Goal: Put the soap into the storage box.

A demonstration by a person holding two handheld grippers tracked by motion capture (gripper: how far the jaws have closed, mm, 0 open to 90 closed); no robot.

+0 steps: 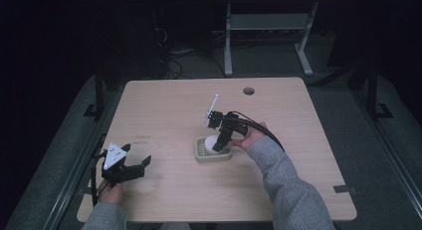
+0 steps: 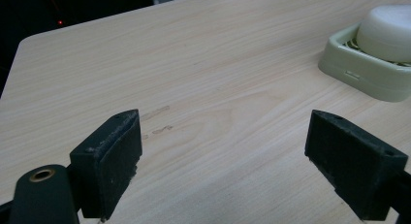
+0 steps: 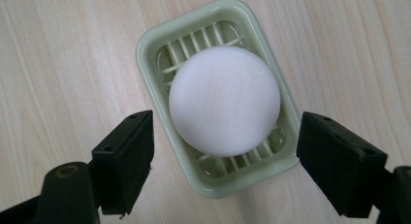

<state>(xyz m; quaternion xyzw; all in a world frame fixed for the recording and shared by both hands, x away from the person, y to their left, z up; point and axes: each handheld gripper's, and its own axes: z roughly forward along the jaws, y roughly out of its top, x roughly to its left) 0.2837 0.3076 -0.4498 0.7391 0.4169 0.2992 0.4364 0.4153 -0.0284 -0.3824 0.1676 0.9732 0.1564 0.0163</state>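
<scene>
- Dark room all around, and a pale wood-grain tabletop under the light, with a round cable hole near its far edge.
- A second desk's grey legs stand on the floor beyond.
- Near the middle sits a pale green soap dish with a slatted floor, and a round white soap bar lies in it, touching the slats.
- Your right gripper hangs directly over the dish, looking straight down; its fingers are spread wide, one to each side of the dish, clear of the soap.
- Your left gripper is down at the near left corner, well apart from the dish, fingers spread wide over bare wood with nothing between them.
- From the left gripper view, the dish and soap sit off at the upper right.
</scene>
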